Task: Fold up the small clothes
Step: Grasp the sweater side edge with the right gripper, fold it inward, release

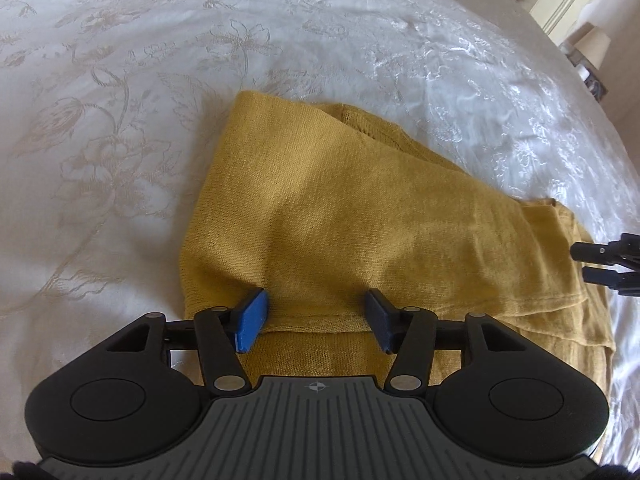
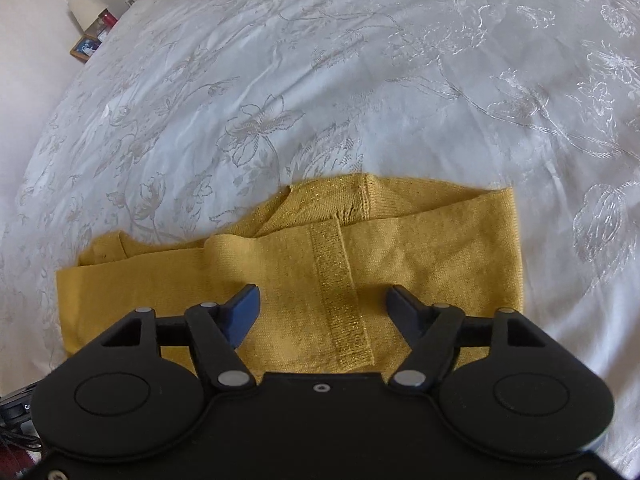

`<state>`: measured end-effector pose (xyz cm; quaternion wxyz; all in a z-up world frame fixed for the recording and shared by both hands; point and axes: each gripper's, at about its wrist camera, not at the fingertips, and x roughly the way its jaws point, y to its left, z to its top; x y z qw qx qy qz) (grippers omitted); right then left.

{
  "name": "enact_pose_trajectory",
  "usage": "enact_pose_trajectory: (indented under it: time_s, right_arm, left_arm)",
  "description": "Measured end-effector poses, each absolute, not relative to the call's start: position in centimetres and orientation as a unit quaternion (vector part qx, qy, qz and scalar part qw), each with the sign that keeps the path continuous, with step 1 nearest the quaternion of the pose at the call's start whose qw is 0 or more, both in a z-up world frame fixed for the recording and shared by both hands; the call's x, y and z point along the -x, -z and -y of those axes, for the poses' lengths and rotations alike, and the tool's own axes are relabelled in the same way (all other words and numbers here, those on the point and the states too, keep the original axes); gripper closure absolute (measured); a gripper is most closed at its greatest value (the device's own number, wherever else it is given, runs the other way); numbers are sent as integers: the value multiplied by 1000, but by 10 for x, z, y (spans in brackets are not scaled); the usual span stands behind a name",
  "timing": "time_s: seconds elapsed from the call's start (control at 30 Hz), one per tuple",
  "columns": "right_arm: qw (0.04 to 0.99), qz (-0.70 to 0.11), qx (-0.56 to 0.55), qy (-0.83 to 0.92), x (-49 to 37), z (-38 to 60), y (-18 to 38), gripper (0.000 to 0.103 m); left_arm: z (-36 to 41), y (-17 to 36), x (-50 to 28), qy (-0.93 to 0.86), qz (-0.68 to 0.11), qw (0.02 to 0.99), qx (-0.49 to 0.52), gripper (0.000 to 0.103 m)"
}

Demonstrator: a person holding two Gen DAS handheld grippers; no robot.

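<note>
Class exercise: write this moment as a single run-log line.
garment: mustard knit top partly folded on white bedspread | left gripper: open, over near edge | right gripper: open, over glittery ribbed band

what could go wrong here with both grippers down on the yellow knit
1. The left gripper straddles a folded edge of the yellow knit top with open jaws; closing may catch only the top layer, so the fold slides apart.
2. The right gripper straddles the ribbed band; an uneven pinch there could skew the fold.
3. Either gripper might also snag the white embroidered bedspread beneath.
</note>
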<state>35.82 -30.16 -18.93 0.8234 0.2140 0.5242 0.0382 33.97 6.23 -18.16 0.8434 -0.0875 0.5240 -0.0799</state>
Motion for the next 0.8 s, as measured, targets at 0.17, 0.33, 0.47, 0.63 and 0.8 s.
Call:
enact_pose_trajectory:
  time_s: [0.17,0.33,0.47,0.63,0.8]
  right_arm:
    - [825,-522,-207,-72,-358,291,177,89]
    - [833,-488,-238,-103,-355,287,146,90]
    - [852,-424,-274,-136,-345,292,92,90]
    - [871,-389,-282,-102,-326,324,60,90]
    - [854,-455,-251,-29,-325,346,104,90]
  left_arm:
    - [-67,165,-316,89,-505,854,93,50]
    - [-70,156,-292,104,-498,856,89,50]
    - [-67,157,-285,102,-499,857,80,50]
    - [-66,161,-292,67,-492,865,75,50]
    - [-70,175,-310,25,-504,861,55,50]
